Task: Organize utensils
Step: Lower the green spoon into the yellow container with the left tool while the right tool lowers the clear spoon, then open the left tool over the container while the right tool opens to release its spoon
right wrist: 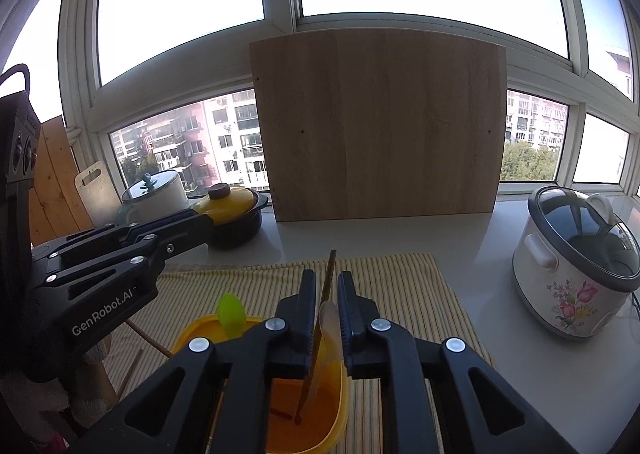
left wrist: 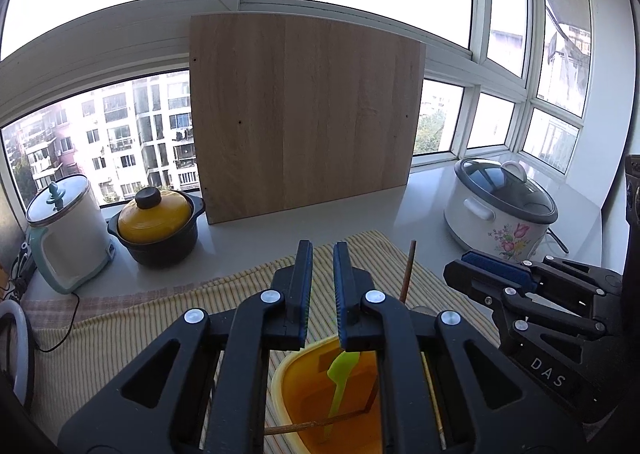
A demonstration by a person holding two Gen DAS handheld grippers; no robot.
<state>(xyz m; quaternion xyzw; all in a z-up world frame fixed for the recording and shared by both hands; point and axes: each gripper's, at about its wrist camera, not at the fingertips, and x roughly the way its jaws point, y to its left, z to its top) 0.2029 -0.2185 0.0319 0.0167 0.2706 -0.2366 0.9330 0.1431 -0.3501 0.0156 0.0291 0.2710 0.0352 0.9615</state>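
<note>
A yellow plastic container (left wrist: 288,378) sits on a striped cloth, under both grippers; it also shows in the right wrist view (right wrist: 200,328). A green plastic spoon (left wrist: 340,374) leans inside it, its bowl sticking up (right wrist: 231,313). Thin brown chopsticks (left wrist: 320,422) lie across the container. My left gripper (left wrist: 322,250) hovers above the container, fingers slightly apart, nothing between them. My right gripper (right wrist: 325,280) stands above the container with a brown wooden utensil (right wrist: 329,274) upright between its fingers (right wrist: 307,306); I cannot tell if they clamp it. The right gripper shows in the left wrist view (left wrist: 472,266).
A wooden board (left wrist: 304,113) leans against the window. A yellow-lidded black pot (left wrist: 158,228) and a white-green kettle (left wrist: 64,234) stand at left. A flowered rice cooker (left wrist: 500,205) stands at right. The striped cloth (left wrist: 120,322) covers the white counter (left wrist: 360,213).
</note>
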